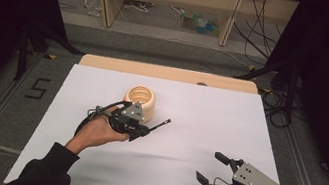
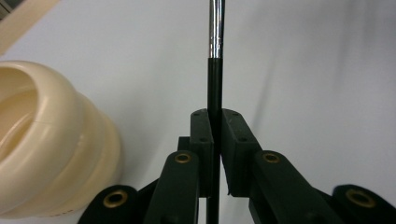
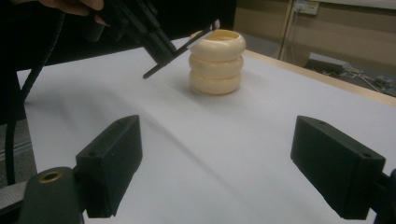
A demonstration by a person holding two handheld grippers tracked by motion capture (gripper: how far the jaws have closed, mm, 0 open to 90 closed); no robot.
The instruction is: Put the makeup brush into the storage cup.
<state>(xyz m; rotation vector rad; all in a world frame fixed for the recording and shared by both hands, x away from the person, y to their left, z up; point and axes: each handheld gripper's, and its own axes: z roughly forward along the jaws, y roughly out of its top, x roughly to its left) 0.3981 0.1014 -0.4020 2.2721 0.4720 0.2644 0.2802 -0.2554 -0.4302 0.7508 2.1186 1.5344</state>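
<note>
The left hand-held gripper (image 1: 145, 131) is clamped on a slim black-and-chrome rod (image 2: 215, 70), apparently a pen or brush, whose long axis runs straight out from the jaws above the white counter (image 1: 198, 123). The cream ribbed holder (image 1: 141, 102) stands just beside and behind that gripper, so the left hand is much the nearer. The right hand-held gripper (image 1: 213, 170) hovers well apart, jaws wide and empty.

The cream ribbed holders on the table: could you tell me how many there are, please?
1. The cream holder stands upright on the white table, toward its far side, just beyond the left gripper; nothing visible hides another.
</note>
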